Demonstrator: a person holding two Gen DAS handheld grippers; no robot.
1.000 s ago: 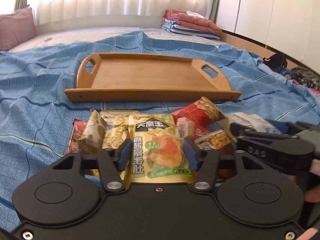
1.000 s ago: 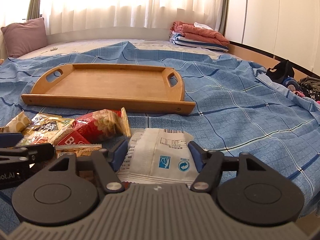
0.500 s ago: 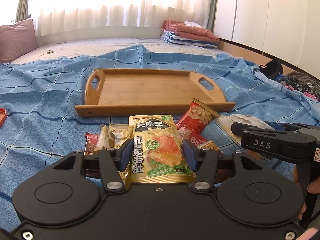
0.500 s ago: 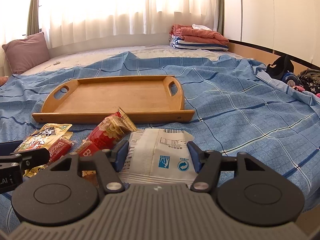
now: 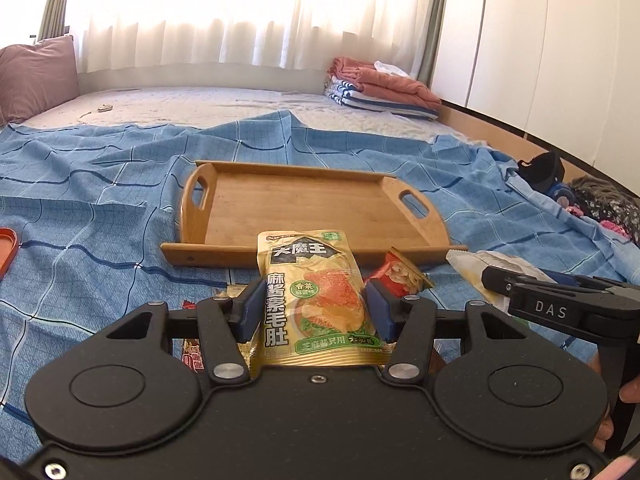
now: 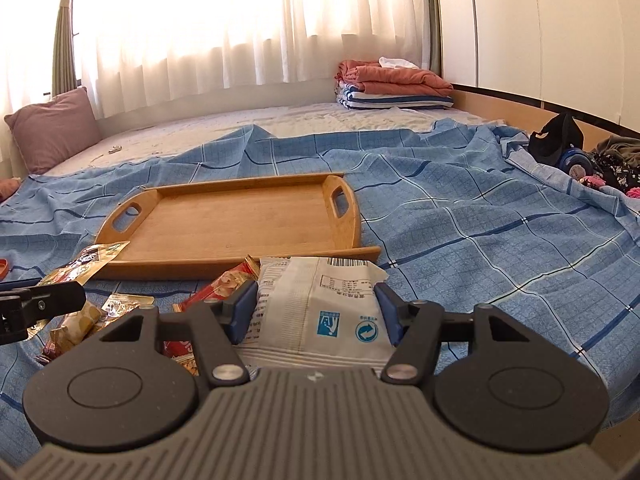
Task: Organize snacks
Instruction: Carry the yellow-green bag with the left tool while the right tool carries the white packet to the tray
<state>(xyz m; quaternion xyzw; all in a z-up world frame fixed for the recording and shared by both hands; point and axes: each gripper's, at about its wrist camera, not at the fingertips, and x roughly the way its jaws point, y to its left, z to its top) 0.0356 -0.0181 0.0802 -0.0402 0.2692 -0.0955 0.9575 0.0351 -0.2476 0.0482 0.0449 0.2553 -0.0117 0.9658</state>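
The left gripper (image 5: 312,312) pinches a yellow snack packet (image 5: 316,300) between its blue pads, the packet standing upright between the jaws, its top edge overlapping the near rim of the wooden tray (image 5: 320,208); the right gripper (image 6: 316,312) clamps a white packet (image 6: 320,304) the same way; loose snacks (image 6: 80,316) lie on the blue sheet (image 6: 480,240) before the tray, seemingly apart from it.

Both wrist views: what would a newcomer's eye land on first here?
Each claw grips a snack: the left claw clamps a yellow foil pouch with green lettering, the right claw a white crinkled packet showing its barcode. Just beyond them an empty rectangular wooden tray with cut-out handles sits on the blue checked bedsheet.
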